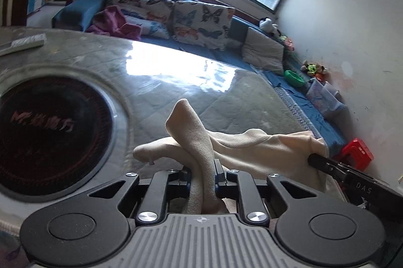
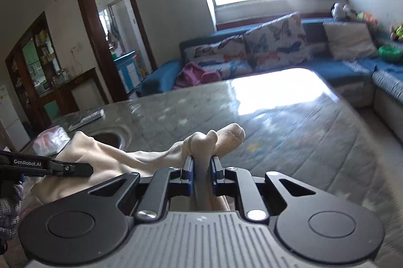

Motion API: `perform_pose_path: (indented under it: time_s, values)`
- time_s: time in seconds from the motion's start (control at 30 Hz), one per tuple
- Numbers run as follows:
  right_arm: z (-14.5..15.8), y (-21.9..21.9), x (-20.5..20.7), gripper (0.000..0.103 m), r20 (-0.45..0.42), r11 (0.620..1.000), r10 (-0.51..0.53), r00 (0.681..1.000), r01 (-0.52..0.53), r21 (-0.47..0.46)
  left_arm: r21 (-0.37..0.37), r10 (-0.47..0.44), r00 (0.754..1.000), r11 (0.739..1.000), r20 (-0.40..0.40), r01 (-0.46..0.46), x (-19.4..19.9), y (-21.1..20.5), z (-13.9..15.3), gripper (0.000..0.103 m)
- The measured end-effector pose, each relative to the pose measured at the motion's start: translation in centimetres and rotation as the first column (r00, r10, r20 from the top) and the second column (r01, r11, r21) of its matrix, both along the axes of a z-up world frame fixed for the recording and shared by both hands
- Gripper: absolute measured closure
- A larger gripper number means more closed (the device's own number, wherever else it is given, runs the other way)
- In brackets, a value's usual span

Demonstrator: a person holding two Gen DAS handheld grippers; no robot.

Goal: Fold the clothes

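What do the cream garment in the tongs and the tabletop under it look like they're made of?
The cream footed garment looks like soft, matte, fuzzy knit, perhaps fleece: its surface shows a fine nap and it drapes limply from both tongs. The glossy grey tabletop looks like polished stone or a clear-covered quilted pattern; it mirrors the window sharply, so I can't tell which.

Table (image 2: pixel 289 116) ahead lies open; round black inset (image 1: pixel 50 134) left, sofa (image 2: pixel 352 68) beyond.

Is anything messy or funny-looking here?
The cream garment is bunched and twisted on the table, not flat, pinched by both the left gripper and right gripper. A pink cloth lies crumpled on the sofa.
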State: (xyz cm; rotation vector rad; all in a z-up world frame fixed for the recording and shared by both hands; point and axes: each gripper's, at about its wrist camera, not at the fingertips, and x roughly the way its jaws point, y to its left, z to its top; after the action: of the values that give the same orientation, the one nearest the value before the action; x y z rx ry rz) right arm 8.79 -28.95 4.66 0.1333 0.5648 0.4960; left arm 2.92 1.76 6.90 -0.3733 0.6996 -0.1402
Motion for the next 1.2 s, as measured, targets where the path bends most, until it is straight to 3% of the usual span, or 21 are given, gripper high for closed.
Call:
perform_pose_path:
  time_s: [0.17,0.37,0.6,0.93,1.2]
  values:
    - [1.4,-1.6,-0.3,0.091,0.042,0.998,-0.047,0.998,0.048,-0.027,-0.01,-0.042,0.999,0.999,0.011,0.043,0.5,-1.8,0.4,0.086]
    - [1.0,-3.0,-0.8,0.091,0.031,0.996,-0.091,0.995,0.092,-0.018,0.001,-0.073,0.997,0.997,0.007,0.073,1.1,-3.2,0.4,0.086]
    - [1.1,-2.8,-1.5,0.091,0.032,0.997,-0.077,0.997,0.078,-0.029,0.001,-0.08,0.997,0.997,0.015,0.08,1.4,-3.6,0.6,0.086]
    - [1.7,3.6,-1.0,0.091,0.008,0.995,0.096,0.995,-0.095,-0.028,-0.016,0.063,0.998,0.998,0.006,-0.063,-2.5,3.1,0.4,0.087]
    - [3.3,11.7,-1.1,0.091,0.038,0.968,0.249,0.968,-0.249,-0.016,-0.004,0.211,0.977,0.978,0.041,-0.211,-5.7,10.4,2.2,0.087]
